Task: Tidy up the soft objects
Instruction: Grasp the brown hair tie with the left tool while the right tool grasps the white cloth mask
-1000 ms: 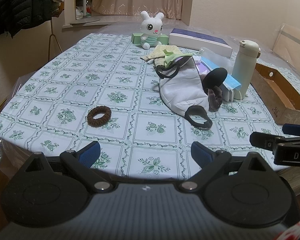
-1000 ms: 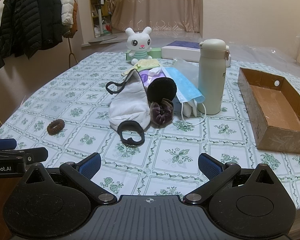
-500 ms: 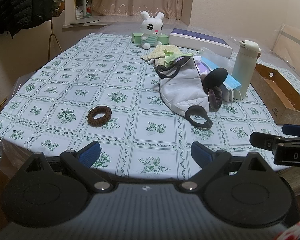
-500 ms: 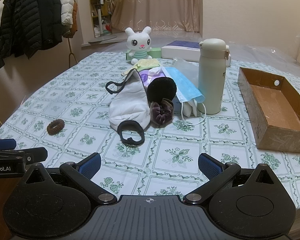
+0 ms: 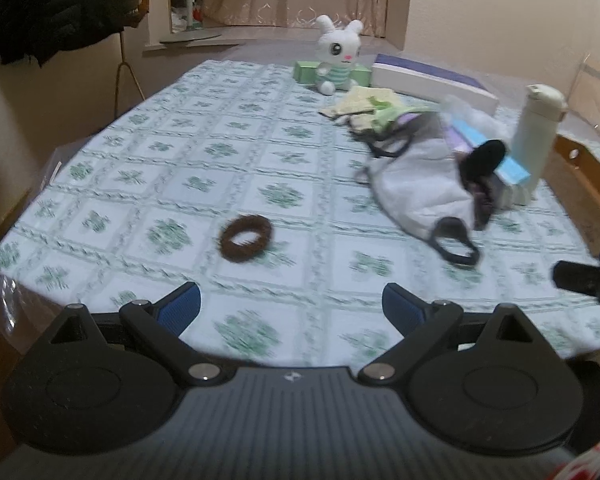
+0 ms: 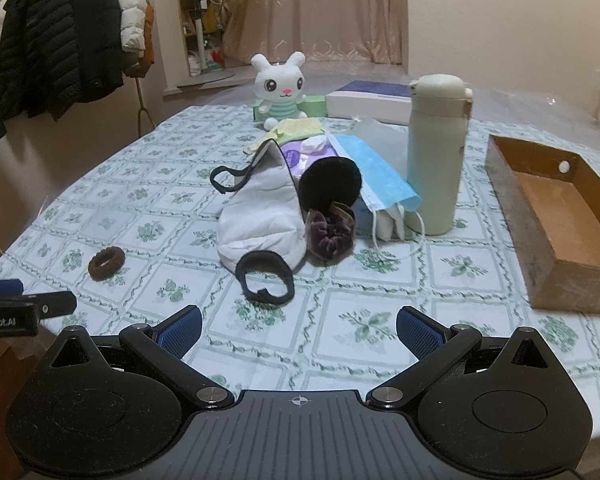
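On the bench (image 6: 380,344), under a green-flowered cloth, I count two hair ties: one brown scrunchie (image 5: 245,237) lying alone toward my left, well apart from the heap, and one dark purple velvet scrunchie (image 6: 330,234) touching the white cloth mask (image 6: 260,216). There are two masks: that white one with black ear loops, and one blue surgical mask (image 6: 380,176) leaning just beside the single pale flask (image 6: 436,152). One black round puff (image 6: 332,184) stands between the two masks. One yellow-green cloth (image 6: 296,128) lies behind the heap, and one white plush rabbit (image 6: 280,88) sits at the far edge beside one flat white box (image 6: 368,102). One open cardboard box (image 6: 556,216) stands to the right, with nothing in it. My left hand-held gripper (image 5: 292,308) hangs above the near edge, fingers wide apart, nothing between them; the right hand-held gripper (image 6: 300,326) likewise is spread and holds nothing. The left view is blurred.
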Demonstrator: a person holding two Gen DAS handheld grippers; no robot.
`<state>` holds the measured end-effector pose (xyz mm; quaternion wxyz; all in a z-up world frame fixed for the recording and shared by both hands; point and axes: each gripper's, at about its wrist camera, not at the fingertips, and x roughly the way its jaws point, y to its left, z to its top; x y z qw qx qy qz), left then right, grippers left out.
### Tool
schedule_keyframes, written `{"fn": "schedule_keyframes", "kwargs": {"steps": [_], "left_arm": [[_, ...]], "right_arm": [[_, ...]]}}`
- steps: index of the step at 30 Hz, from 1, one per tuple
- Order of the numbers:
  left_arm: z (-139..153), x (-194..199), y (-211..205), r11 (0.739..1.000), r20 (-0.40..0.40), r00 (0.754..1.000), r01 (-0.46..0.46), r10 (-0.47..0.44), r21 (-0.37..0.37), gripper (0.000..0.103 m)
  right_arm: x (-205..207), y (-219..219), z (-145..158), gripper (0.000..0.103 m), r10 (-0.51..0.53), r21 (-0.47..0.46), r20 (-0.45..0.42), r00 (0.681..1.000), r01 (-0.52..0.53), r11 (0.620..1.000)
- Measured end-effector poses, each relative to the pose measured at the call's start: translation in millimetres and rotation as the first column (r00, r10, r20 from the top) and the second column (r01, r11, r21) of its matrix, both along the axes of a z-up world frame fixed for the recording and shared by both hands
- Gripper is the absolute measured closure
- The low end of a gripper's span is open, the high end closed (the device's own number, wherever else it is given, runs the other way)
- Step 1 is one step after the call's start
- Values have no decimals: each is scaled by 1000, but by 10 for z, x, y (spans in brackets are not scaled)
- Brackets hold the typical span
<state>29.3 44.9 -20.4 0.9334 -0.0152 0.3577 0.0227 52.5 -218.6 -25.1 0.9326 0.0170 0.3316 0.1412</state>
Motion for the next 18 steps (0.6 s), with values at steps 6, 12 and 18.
{"fn": "schedule_keyframes", "kwargs": {"steps": [6,12,18], "left_arm": [[-133,296,255,999,4,1000,27,-27,38,7],[-311,569,353,994,-13,997,76,-75,78,7],[-448,797,387,987,-37,992,121,-118,107,12]], "right_arm": [[207,103,-99,1,27,-26,-1,1000,-27,999],[491,275,-194,1,70,-47,6,997,-70,996],[711,457,-257,1,114,-63,13,993,-113,992]]}}
